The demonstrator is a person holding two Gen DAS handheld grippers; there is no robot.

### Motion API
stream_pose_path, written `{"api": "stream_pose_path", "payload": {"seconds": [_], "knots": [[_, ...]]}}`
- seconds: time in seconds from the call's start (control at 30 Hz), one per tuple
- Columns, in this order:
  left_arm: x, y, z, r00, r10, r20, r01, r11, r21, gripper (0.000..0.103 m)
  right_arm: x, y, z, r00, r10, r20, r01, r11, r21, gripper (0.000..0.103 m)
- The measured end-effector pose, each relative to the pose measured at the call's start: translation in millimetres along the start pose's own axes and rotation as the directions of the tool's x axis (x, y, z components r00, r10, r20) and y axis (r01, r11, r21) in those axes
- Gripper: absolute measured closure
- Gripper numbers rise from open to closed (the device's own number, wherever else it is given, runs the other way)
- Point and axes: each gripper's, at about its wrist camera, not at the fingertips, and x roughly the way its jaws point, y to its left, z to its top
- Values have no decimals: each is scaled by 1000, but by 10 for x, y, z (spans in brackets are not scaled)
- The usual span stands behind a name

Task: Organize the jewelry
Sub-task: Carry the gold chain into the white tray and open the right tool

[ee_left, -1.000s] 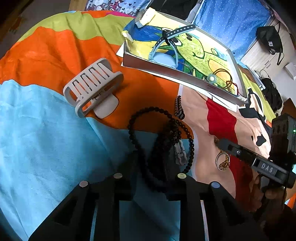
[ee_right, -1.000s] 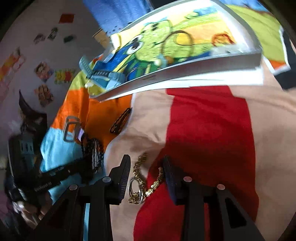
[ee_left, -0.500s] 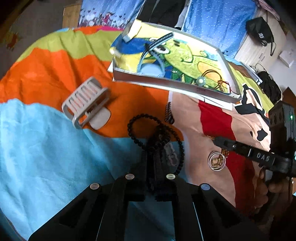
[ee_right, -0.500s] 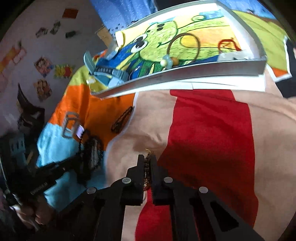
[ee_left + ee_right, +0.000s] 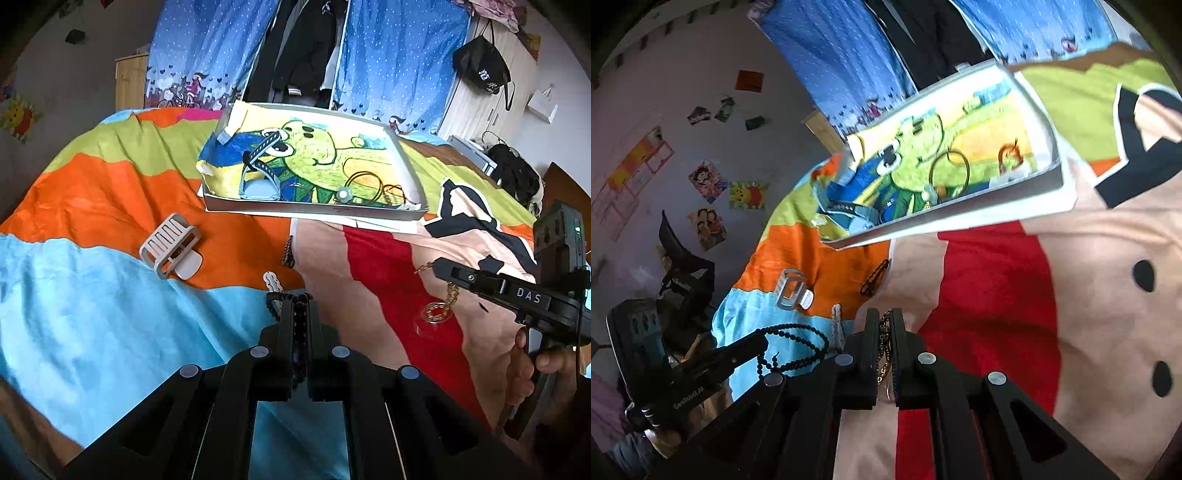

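The white tray (image 5: 314, 212) lies ahead of both tongs on the bed (image 5: 92, 295), its long axis running across the left wrist view, with a near wall that must be cleared. In the left wrist view the tray is seen ahead of and slightly above the left tongs (image 5: 301, 306), while the right tongs (image 5: 884, 332) face its near corner at an angle; which pair is closer cannot be told.

The left tongs are closed on the black bead necklace (image 5: 792, 349), whose loops hang below the pads in the right wrist view. The right tongs are closed on the gold chain (image 5: 441, 301), which dangles clear of the bedcover.

A grey hair claw (image 5: 170, 245), a small dark clip (image 5: 288, 253) and a white clip (image 5: 272, 281) are left on the bedcover, between the tongs and the tray.
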Motion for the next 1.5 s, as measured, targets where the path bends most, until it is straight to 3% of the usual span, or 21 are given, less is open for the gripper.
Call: {"api": "stream_pose_path", "payload": {"seconds": [0.17,0.37,0.6,0.77,0.97,1.2,1.37,1.5], "knots": [[-178,-95,-49,1000,11,21,-11,1000,-6,100,-280,163,-58,995,-48,92,56,995,-83,97],[-359,-168,15,998,24,56,-24,1000,-16,100,-486,411,-113,970,-114,216,166,957,-237,97],[-437,-233,226,995,29,90,-29,1000,-4,100,-467,404,-55,969,-63,239,122,963,-241,97],[-352,-234,556,991,15,135,-12,1000,-25,100,-400,347,147,963,-16,268,74,976,-207,97],[-106,-196,1116,983,-23,184,30,999,-34,100,-276,181,590,952,37,304,15,986,-168,97],[395,-196,1723,974,-48,223,54,998,-23,100,33,-145,1057,943,29,330,14,992,-128,97],[915,-132,1897,978,-69,197,85,994,-71,100,246,-492,1283,943,-2,332,28,997,-74,97],[1317,-120,1901,987,-53,152,67,994,-87,100,373,-808,1321,951,-49,305,52,999,-2,97]]}}
